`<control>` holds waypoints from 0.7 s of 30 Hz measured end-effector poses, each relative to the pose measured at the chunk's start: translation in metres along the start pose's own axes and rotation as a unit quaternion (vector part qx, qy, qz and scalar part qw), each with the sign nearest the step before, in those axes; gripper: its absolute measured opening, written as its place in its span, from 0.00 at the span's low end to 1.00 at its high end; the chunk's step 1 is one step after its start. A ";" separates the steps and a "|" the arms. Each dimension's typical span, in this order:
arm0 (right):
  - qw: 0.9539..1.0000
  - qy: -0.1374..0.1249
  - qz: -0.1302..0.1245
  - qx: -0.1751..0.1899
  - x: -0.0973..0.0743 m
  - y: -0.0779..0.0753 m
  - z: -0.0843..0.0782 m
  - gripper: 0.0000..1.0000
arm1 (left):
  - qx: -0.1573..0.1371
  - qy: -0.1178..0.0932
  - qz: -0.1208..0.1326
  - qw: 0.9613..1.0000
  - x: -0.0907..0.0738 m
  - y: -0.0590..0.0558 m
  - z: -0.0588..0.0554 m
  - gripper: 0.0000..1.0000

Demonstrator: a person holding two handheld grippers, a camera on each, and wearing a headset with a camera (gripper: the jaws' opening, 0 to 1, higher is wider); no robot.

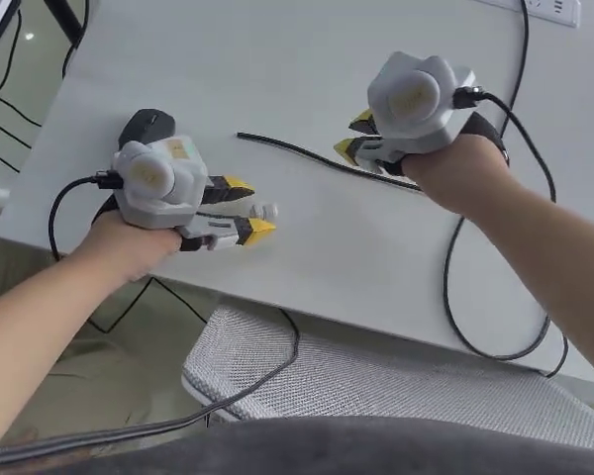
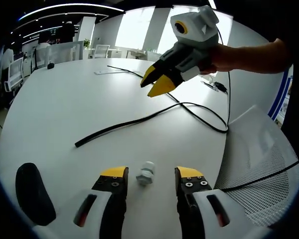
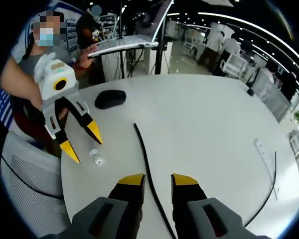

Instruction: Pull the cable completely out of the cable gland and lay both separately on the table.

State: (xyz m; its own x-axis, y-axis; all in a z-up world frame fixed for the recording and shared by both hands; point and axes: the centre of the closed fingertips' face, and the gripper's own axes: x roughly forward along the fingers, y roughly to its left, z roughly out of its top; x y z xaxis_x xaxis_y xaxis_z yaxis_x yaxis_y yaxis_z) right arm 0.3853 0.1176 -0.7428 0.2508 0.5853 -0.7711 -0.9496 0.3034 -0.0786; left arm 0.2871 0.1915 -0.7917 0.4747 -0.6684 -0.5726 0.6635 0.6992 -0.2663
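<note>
Nearest to us, a small white plastic cable gland point(image 1: 265, 211) point(image 2: 146, 173) point(image 3: 95, 156) lies on its side on the white table point(image 1: 277, 59). It sits near the black computer mouse point(image 1: 147, 126) point(image 2: 35, 199) point(image 3: 110, 98), towards the table edge where the grey mesh chair point(image 1: 376, 376) stands. The gland is free of the cable. Farther from the mouse than the gland, the thin black cable point(image 1: 317, 158) point(image 2: 139, 119) point(image 3: 147, 164) lies flat on the table in a long, slightly curved line, with its cut end pointing towards the mouse.

We hold the left gripper point(image 1: 255, 206) point(image 2: 152, 173) point(image 3: 85, 147) low, just beside the mouse. Its yellow-tipped jaws are spread wide to either side of the gland and do not touch it. The hand wraps the grip from behind. Beyond the cable from the mouse, we hold the right gripper point(image 1: 347, 137) point(image 2: 148, 88) point(image 3: 158, 178) raised above the table and tipped downward. Its jaws are parted, with the cable running between them in the right gripper view, and they grip nothing.

A pale sticker point(image 1: 179, 149) on the left gripper's housing is too small to read.
</note>
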 end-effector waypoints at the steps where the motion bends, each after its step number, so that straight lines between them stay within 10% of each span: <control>1: 1.000 -0.005 -0.001 0.003 0.000 -0.003 -0.005 0.19 | 0.000 0.000 0.002 1.000 -0.001 0.000 0.000 0.40; 21: 0.988 -0.126 -0.030 0.084 -0.141 -0.006 -0.049 0.43 | -0.016 -0.020 0.029 0.999 -0.033 -0.025 0.023 0.59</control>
State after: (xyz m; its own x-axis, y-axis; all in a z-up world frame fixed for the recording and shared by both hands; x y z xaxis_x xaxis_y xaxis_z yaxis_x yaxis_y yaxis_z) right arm 0.3468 -0.0034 -0.6648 0.3644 0.7245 -0.5851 -0.8924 0.4512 0.0028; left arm 0.2682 0.1903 -0.7482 0.5345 -0.6362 -0.5564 0.6161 0.7439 -0.2588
